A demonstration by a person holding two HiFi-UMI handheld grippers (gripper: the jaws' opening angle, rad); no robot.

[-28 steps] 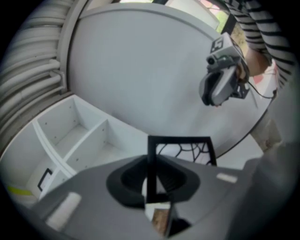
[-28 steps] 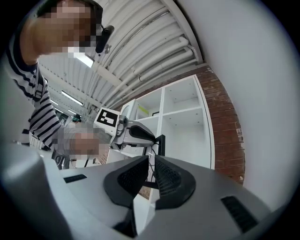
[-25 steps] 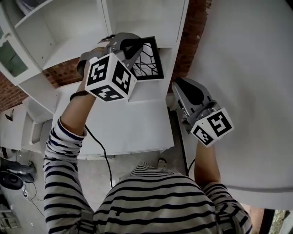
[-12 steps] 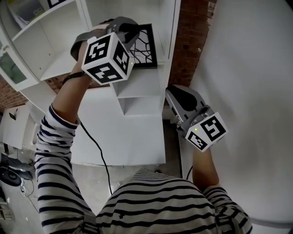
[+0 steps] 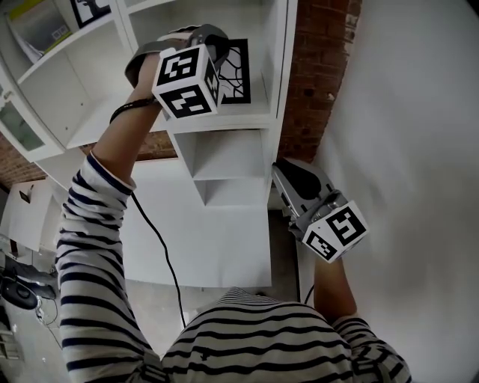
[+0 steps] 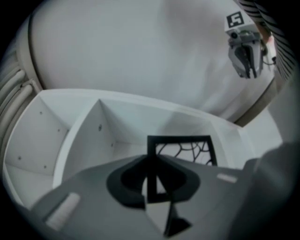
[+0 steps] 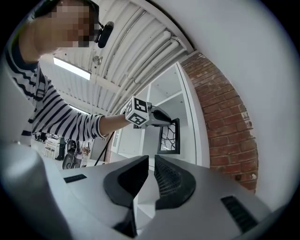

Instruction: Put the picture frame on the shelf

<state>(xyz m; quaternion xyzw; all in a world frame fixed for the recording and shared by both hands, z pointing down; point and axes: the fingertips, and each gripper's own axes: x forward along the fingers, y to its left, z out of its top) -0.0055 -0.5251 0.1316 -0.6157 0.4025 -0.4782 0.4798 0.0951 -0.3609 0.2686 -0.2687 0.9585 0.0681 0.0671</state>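
The picture frame (image 5: pixel 236 71), black-edged with a black branching pattern on white, is up in an open compartment of the white shelf unit (image 5: pixel 224 121), close above its board. My left gripper (image 5: pixel 218 54) is shut on the frame's left edge. In the left gripper view the black edge (image 6: pixel 152 157) stands upright between the jaws, with the shelf's white walls (image 6: pixel 84 136) behind it. My right gripper (image 5: pixel 283 170) hangs lower, beside the shelf's right side, with its jaws together and nothing in them (image 7: pixel 151 165). From there the frame (image 7: pixel 169 136) shows inside the shelf.
A red brick wall (image 5: pixel 318 82) runs along the shelf's right side, then a plain white wall (image 5: pixel 408 149). Below the frame are smaller cubbies (image 5: pixel 224 158). Printed items stand on the upper left shelves (image 5: pixel 90 10). A black cable (image 5: pixel 161 254) hangs from my left arm.
My left gripper has carried the frame up and in over the shelf board. The right gripper has stayed low beside the shelf.
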